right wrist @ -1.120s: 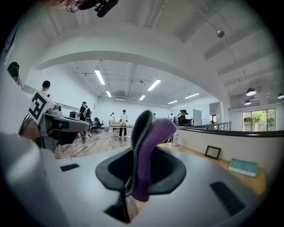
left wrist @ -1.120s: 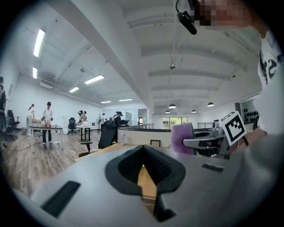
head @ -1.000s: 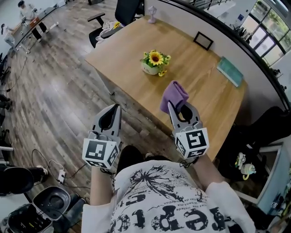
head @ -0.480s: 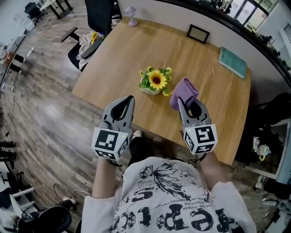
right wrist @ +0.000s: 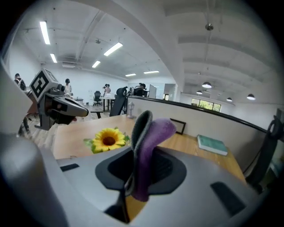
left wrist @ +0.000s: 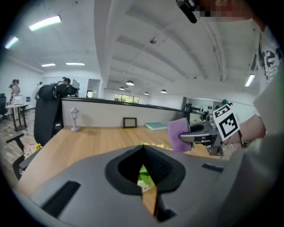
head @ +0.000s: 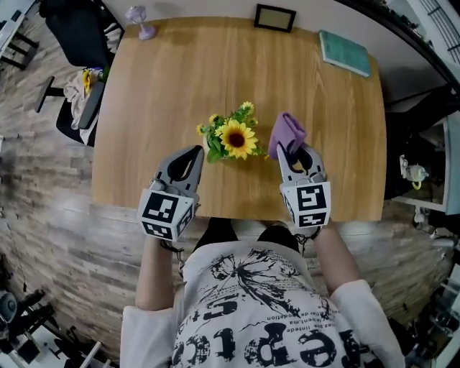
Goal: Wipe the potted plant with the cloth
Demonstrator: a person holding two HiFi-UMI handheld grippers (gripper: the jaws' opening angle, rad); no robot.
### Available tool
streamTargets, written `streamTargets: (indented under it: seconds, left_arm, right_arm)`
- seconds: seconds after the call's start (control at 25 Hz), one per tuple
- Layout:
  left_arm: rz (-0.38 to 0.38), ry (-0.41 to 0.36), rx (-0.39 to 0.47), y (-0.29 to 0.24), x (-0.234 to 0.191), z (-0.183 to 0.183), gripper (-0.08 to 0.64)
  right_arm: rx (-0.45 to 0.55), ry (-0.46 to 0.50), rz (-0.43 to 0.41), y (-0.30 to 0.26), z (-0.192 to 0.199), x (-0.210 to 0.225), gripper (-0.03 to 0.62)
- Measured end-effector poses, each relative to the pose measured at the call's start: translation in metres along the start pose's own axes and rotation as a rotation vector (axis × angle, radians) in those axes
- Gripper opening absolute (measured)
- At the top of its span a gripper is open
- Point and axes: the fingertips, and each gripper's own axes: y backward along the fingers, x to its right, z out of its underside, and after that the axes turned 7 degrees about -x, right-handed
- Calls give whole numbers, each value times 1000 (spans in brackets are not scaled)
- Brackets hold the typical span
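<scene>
A wooden table [head: 215, 65] in a big office, seen from above, with a potted plant [head: 233, 138] near its middle.
The plant has a yellow sunflower. At its 3 o'clock, just beside it, is the purple cloth [head: 286, 131], pinched tight in the closed jaws of the right gripper [head: 290, 148]. At its 8 o'clock is the left gripper [head: 195, 150], jaws closed with nothing in them. A green book [head: 345, 52] lies at 1 o'clock and a picture frame [head: 274, 17] stands at 12 o'clock.

Place: open-plan office, right here.
Signs: wooden desk [head: 165, 79], swivel chair [left wrist: 46, 115], ceiling strip lights [right wrist: 44, 33], far desks [right wrist: 104, 101] with people.
</scene>
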Motion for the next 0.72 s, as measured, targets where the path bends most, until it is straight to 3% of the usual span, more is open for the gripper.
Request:
streamTargets:
  seconds: [0.28, 0.72]
  left_arm:
    - [172, -14, -127, -59, -21, 50, 3]
    - [322, -75, -179, -88, -25, 85, 3]
  right_arm:
    - [-177, -40, 13, -57, 53, -5, 78]
    - [-274, -147, -54, -108, 89, -43, 78]
